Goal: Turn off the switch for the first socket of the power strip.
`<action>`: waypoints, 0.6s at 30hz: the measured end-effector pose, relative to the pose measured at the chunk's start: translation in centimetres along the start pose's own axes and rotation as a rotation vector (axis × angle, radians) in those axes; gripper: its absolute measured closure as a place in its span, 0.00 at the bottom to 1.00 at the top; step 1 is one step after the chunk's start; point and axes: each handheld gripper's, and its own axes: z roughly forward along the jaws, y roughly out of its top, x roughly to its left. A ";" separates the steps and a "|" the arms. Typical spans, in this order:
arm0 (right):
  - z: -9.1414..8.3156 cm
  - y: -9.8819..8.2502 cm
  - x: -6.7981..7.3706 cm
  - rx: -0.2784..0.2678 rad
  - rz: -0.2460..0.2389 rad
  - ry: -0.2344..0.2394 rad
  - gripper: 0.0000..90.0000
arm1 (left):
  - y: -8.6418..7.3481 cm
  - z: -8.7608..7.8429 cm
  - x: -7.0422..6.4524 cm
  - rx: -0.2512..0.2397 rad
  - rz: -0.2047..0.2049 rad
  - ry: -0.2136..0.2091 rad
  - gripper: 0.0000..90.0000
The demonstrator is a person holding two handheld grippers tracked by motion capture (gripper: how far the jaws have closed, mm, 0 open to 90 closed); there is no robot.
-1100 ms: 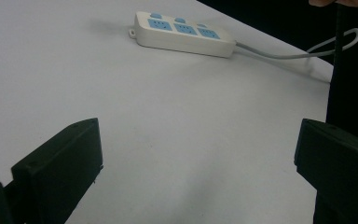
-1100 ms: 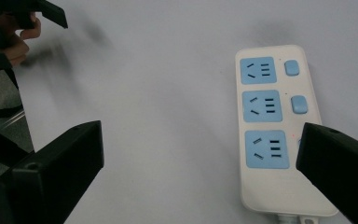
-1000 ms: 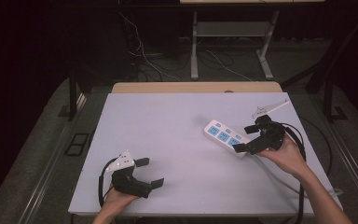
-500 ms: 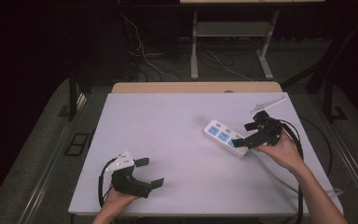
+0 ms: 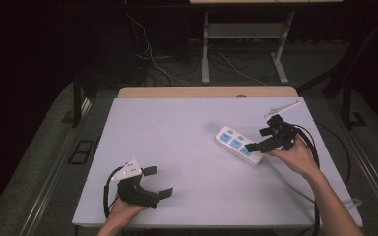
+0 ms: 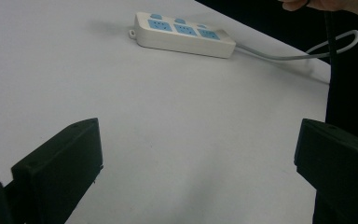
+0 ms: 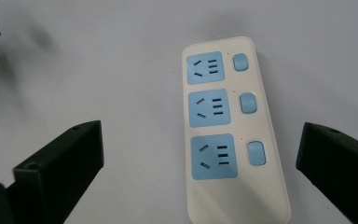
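Note:
A white power strip (image 5: 234, 144) with three blue sockets and three blue switches lies flat on the right half of the white table (image 5: 187, 132). My right gripper (image 5: 257, 139) hovers open over the strip's near end. In the right gripper view the power strip (image 7: 223, 126) lies between and beyond the wide-apart jaws of the right gripper (image 7: 198, 175), which hold nothing. Near the table's front left my left gripper (image 5: 160, 182) rests low and open. Across the bare table from the left gripper (image 6: 196, 179), the power strip (image 6: 184, 35) shows far off, and its jaws are empty.
The strip's grey cord (image 5: 295, 187) runs from its near end toward the front right corner, where the same cord (image 6: 284, 57) loops off the table's edge. A wooden board (image 5: 206, 92) borders the back edge. Loose cables (image 5: 157, 64) and desk legs (image 5: 205, 54) stand on the dark floor behind.
My right gripper has shifted slightly away from the person, over the strip's near end. The left gripper and the strip have stayed still.

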 end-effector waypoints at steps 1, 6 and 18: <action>0.1 0.0 -0.1 0.000 0.003 -0.003 0.00 | 0.0 0.0 0.0 0.001 0.001 0.000 0.00; 0.6 0.1 -0.5 0.001 0.002 -0.030 0.01 | 0.0 0.0 0.0 0.000 0.002 -0.001 0.00; 1.1 -0.1 -2.1 0.005 0.028 -0.062 0.56 | 0.0 -0.1 0.0 -0.003 0.006 -0.004 0.00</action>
